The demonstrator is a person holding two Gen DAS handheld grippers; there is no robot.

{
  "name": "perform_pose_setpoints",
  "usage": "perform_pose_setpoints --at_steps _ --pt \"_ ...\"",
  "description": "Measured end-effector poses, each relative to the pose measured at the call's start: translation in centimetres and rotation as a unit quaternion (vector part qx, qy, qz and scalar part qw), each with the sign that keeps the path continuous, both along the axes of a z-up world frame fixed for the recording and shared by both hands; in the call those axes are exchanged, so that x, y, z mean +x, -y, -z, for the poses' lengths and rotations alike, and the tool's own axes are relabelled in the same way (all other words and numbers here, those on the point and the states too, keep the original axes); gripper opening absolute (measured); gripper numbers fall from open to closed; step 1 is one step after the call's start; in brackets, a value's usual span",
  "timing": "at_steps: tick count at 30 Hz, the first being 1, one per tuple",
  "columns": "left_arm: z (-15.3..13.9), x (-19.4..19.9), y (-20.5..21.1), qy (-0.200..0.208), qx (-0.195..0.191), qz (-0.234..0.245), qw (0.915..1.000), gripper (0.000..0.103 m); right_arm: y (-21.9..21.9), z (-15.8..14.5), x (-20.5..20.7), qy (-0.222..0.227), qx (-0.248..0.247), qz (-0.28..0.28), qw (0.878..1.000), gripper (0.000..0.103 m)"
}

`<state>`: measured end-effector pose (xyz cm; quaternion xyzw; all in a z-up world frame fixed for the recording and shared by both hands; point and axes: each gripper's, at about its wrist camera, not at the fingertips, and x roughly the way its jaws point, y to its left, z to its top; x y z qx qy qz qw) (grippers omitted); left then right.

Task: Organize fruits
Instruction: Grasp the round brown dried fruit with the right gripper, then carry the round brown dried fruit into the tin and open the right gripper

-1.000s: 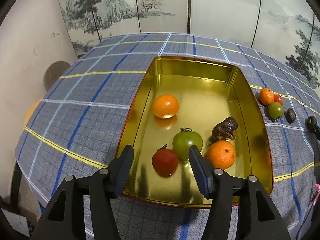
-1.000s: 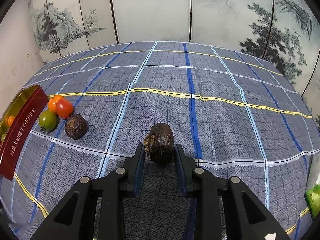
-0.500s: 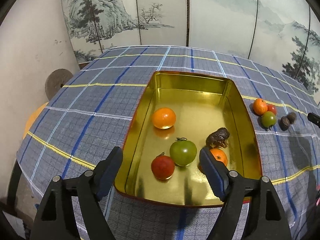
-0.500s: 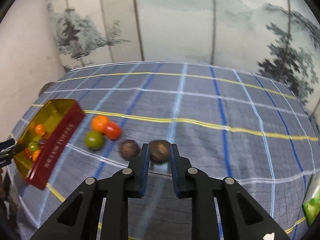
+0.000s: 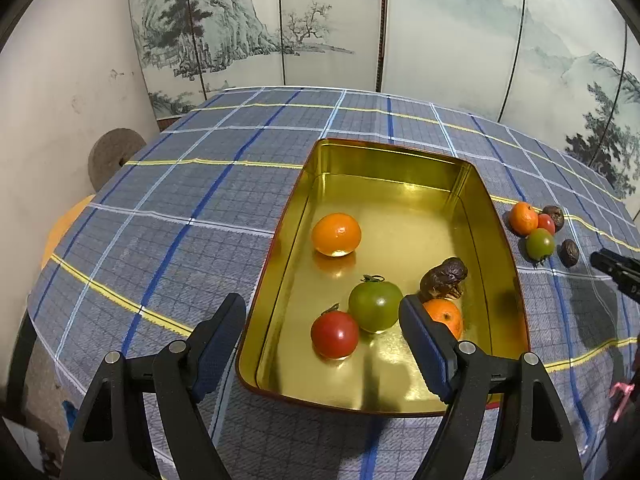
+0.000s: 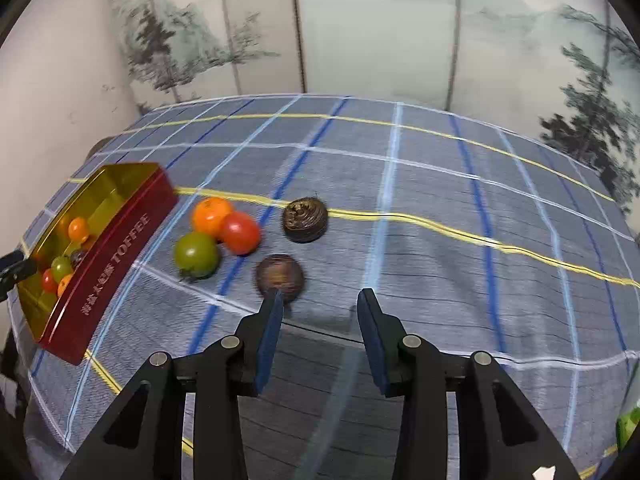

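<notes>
Fruits [image 6: 218, 230] sit in a bunch just ahead-left of the right gripper [image 6: 320, 300], whose empty jaws are opening. Next it must grab one for the tin [image 6: 108, 256]. The left gripper [image 5: 322, 322] hangs wide apart above the tin.

Right wrist view motion-blurred: painted screen [image 6: 360, 32] at top smeared, tablecloth [image 6: 440, 240] lines streaked. Nearer brown fruit [image 6: 280, 278] soft-edged, lower rim hidden behind left finger tip; kind unclear. Fruits inside tin [image 6: 116, 240] at left edge tiny. Green object [image 6: 626, 432] cut off at lower right edge. Left wrist view: orange [image 5: 446, 316] half hidden behind right finger; right gripper [image 5: 616, 270] cut off at right edge.
</notes>
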<state>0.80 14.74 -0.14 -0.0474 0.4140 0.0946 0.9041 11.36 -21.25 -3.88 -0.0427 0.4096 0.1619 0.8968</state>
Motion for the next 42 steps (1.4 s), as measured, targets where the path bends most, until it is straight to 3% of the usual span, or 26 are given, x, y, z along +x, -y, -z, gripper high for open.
perform_pose_setpoints --at_steps 8,26,34,42 --pt "-0.1 0.0 0.0 -0.001 -0.001 -0.001 1.0000 0.079 -2.6 1.8 1.8 -0.021 -0.016 -0.013 1.000 0.037" --pt "-0.5 -1.1 -1.3 0.003 -0.009 -0.016 0.9998 0.080 -4.2 2.5 1.9 -0.021 -0.037 -0.013 0.999 0.032" --pt "-0.7 -1.6 -1.9 0.004 -0.019 -0.022 0.9996 0.084 -5.6 -0.5 0.6 0.003 -0.015 -0.036 0.999 0.032" --pt "-0.7 -2.5 -3.3 0.005 -0.024 -0.043 0.9988 0.085 -10.4 -4.4 -2.2 0.023 0.041 -0.114 0.992 0.032"
